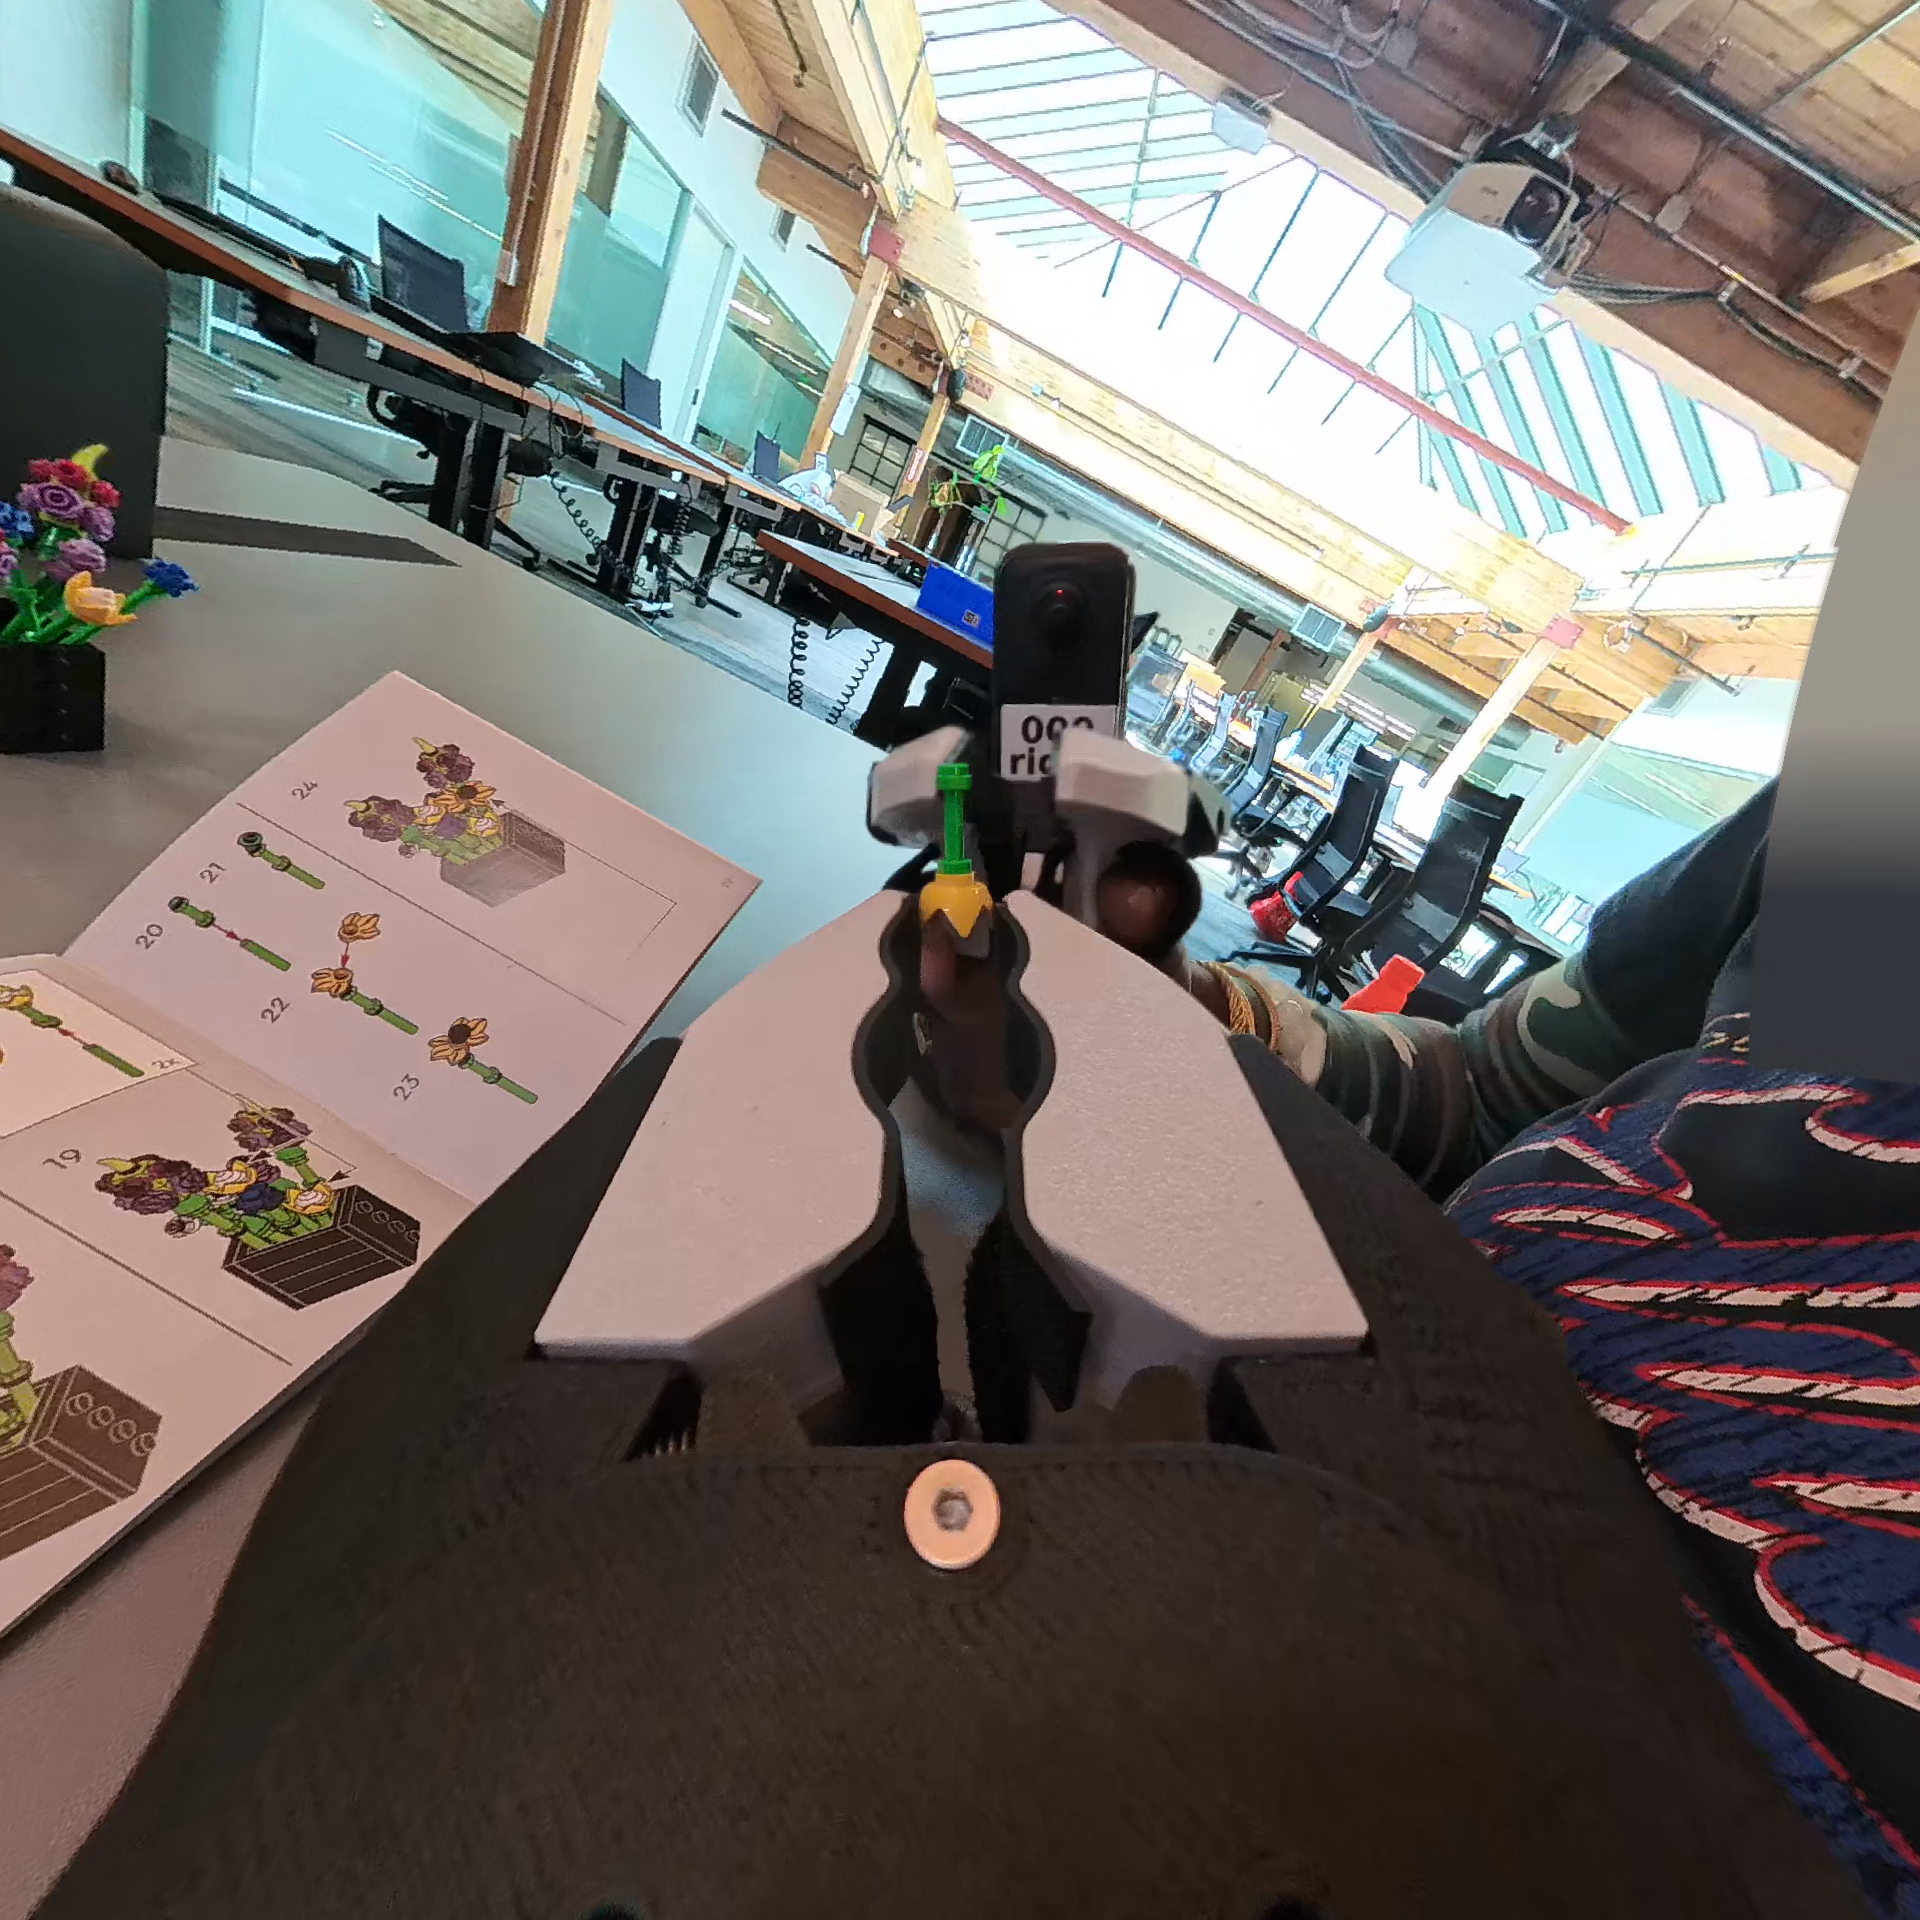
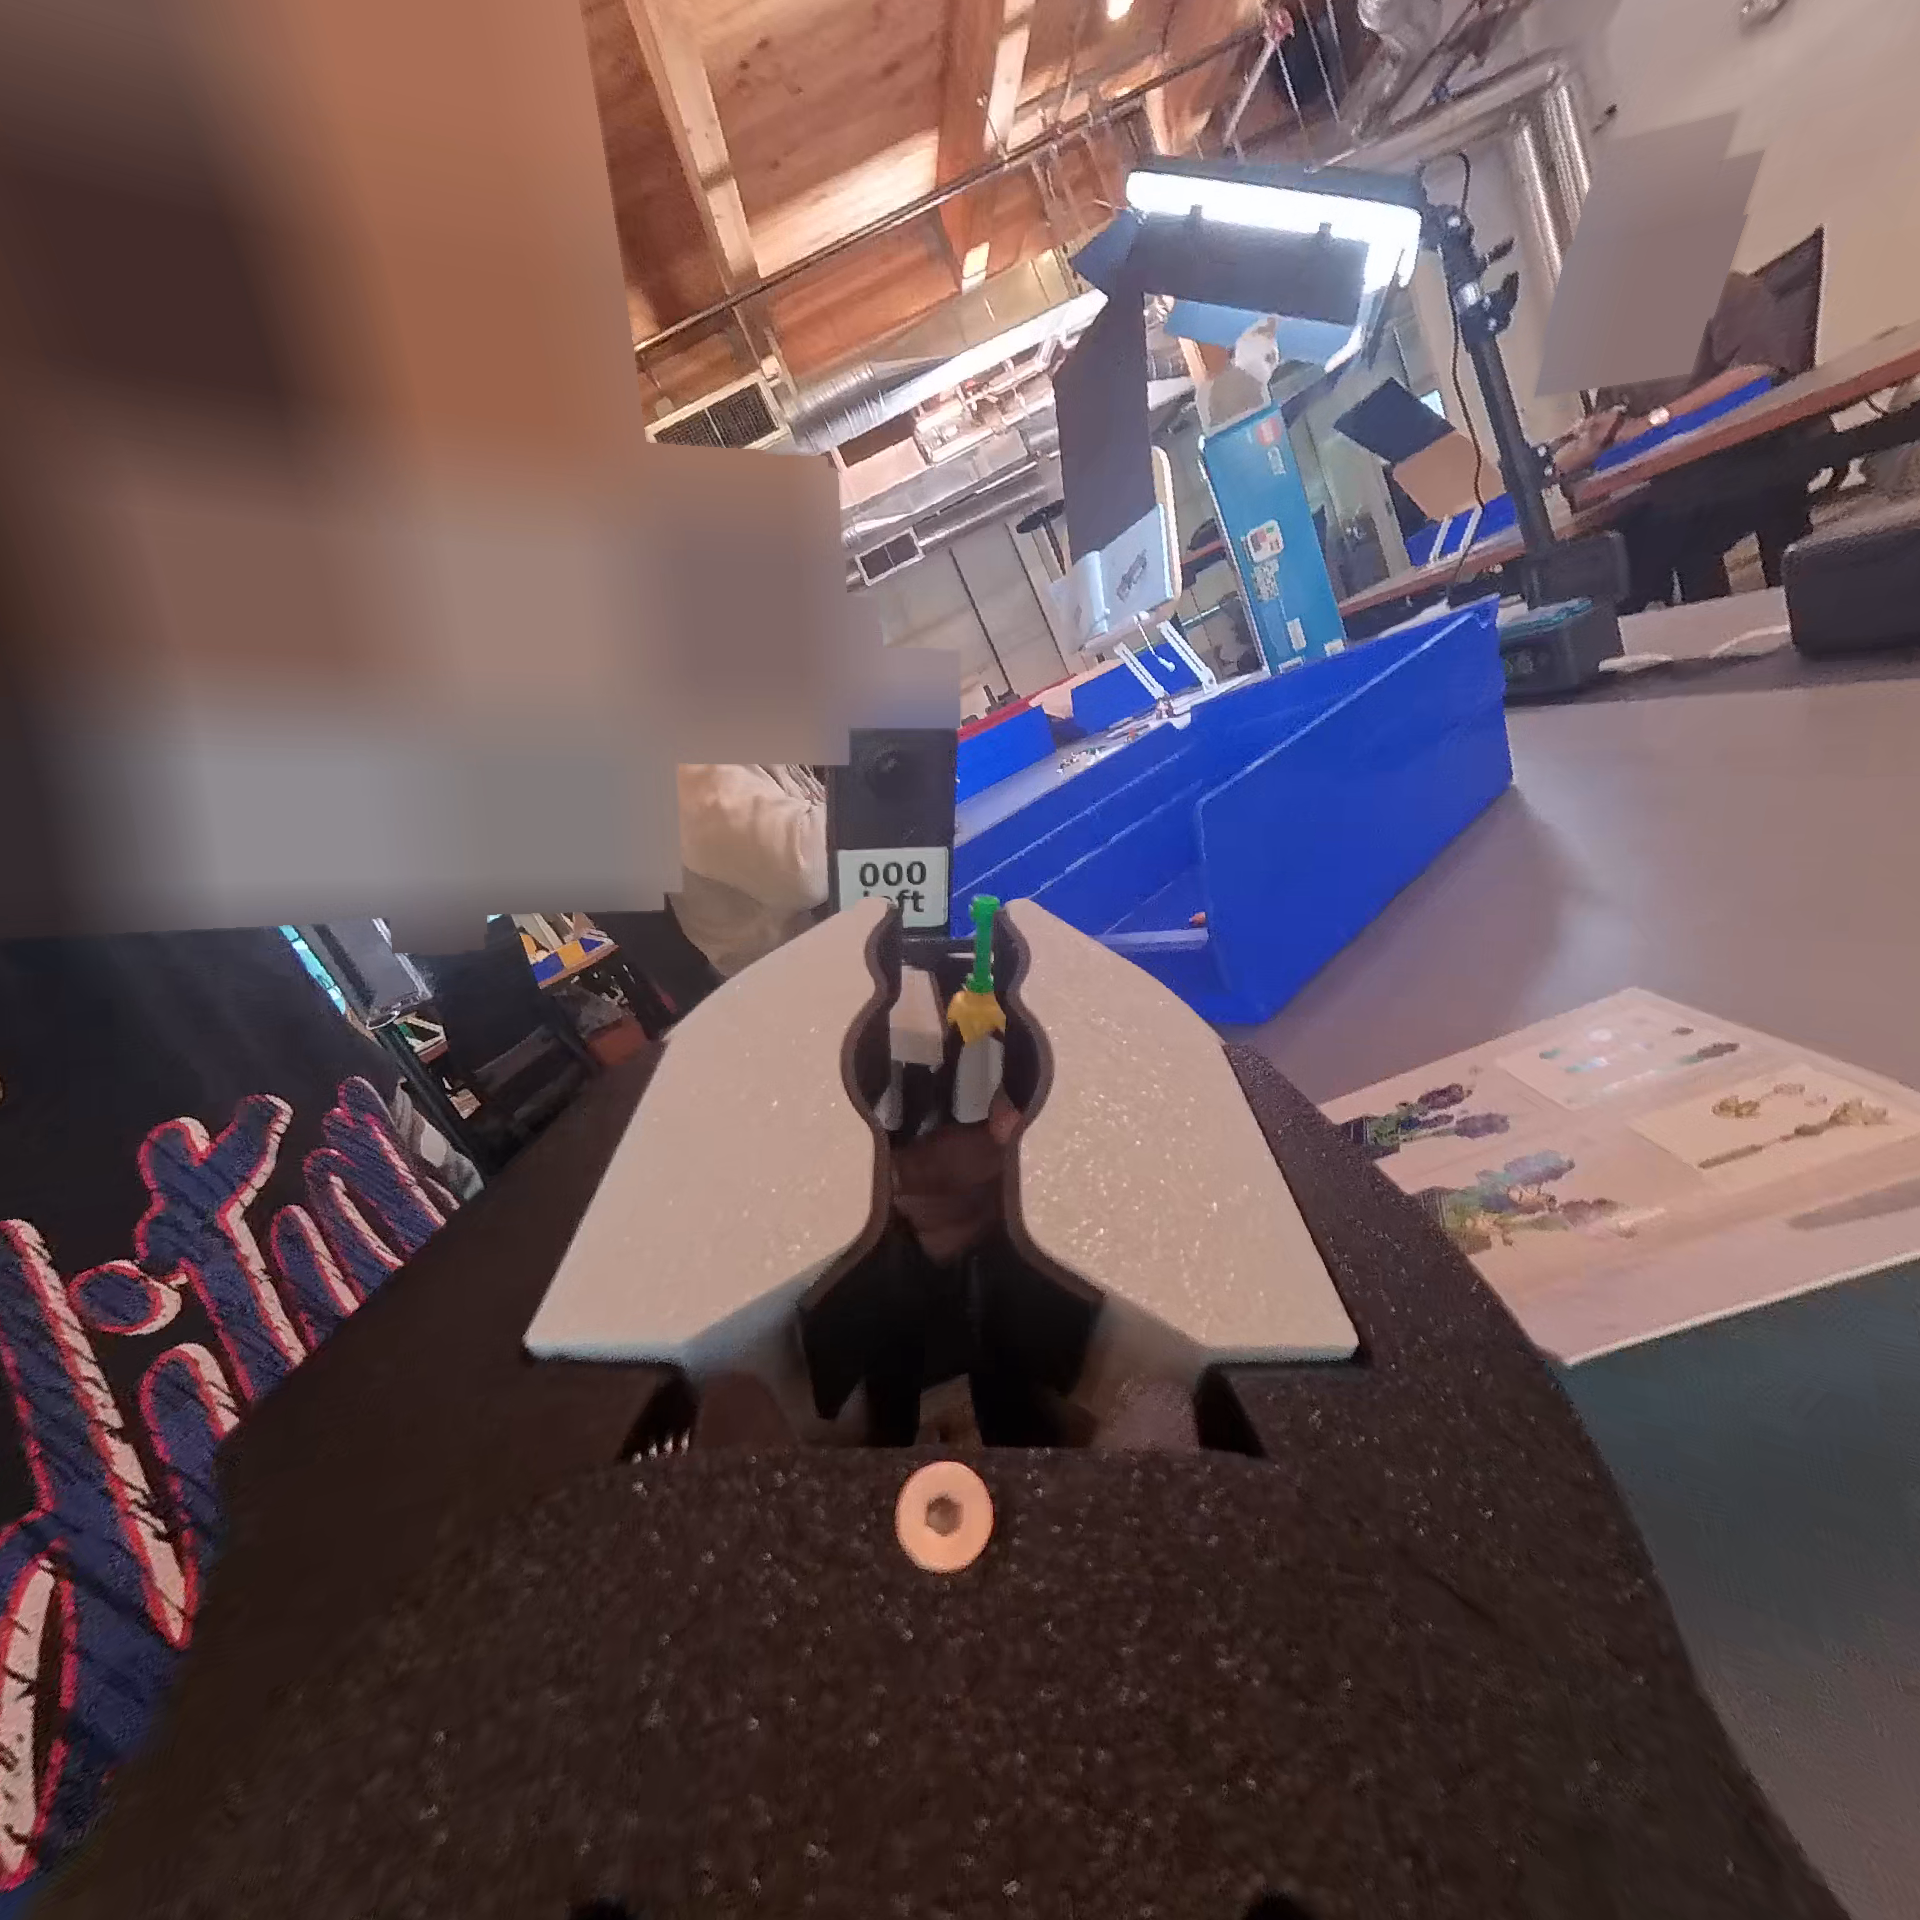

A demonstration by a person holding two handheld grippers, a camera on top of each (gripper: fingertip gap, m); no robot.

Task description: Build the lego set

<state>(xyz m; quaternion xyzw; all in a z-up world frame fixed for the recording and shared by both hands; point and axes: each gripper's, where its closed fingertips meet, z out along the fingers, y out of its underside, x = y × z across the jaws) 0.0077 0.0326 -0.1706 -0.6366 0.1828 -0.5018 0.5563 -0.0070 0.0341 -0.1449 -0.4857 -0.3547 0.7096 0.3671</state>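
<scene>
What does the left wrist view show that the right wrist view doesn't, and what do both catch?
Only the left wrist view shows the finished lego flower bouquet in its black pot, standing on the grey table beyond the booklet, and rows of desks and office chairs behind.

Only the right wrist view shows the blue bins and a lit panel lamp.

Both show the open instruction booklet and the small yellow flower piece with a green stem, which the left gripper holds in its jaws. The right gripper faces it, jaws nearly shut around the stem.
</scene>
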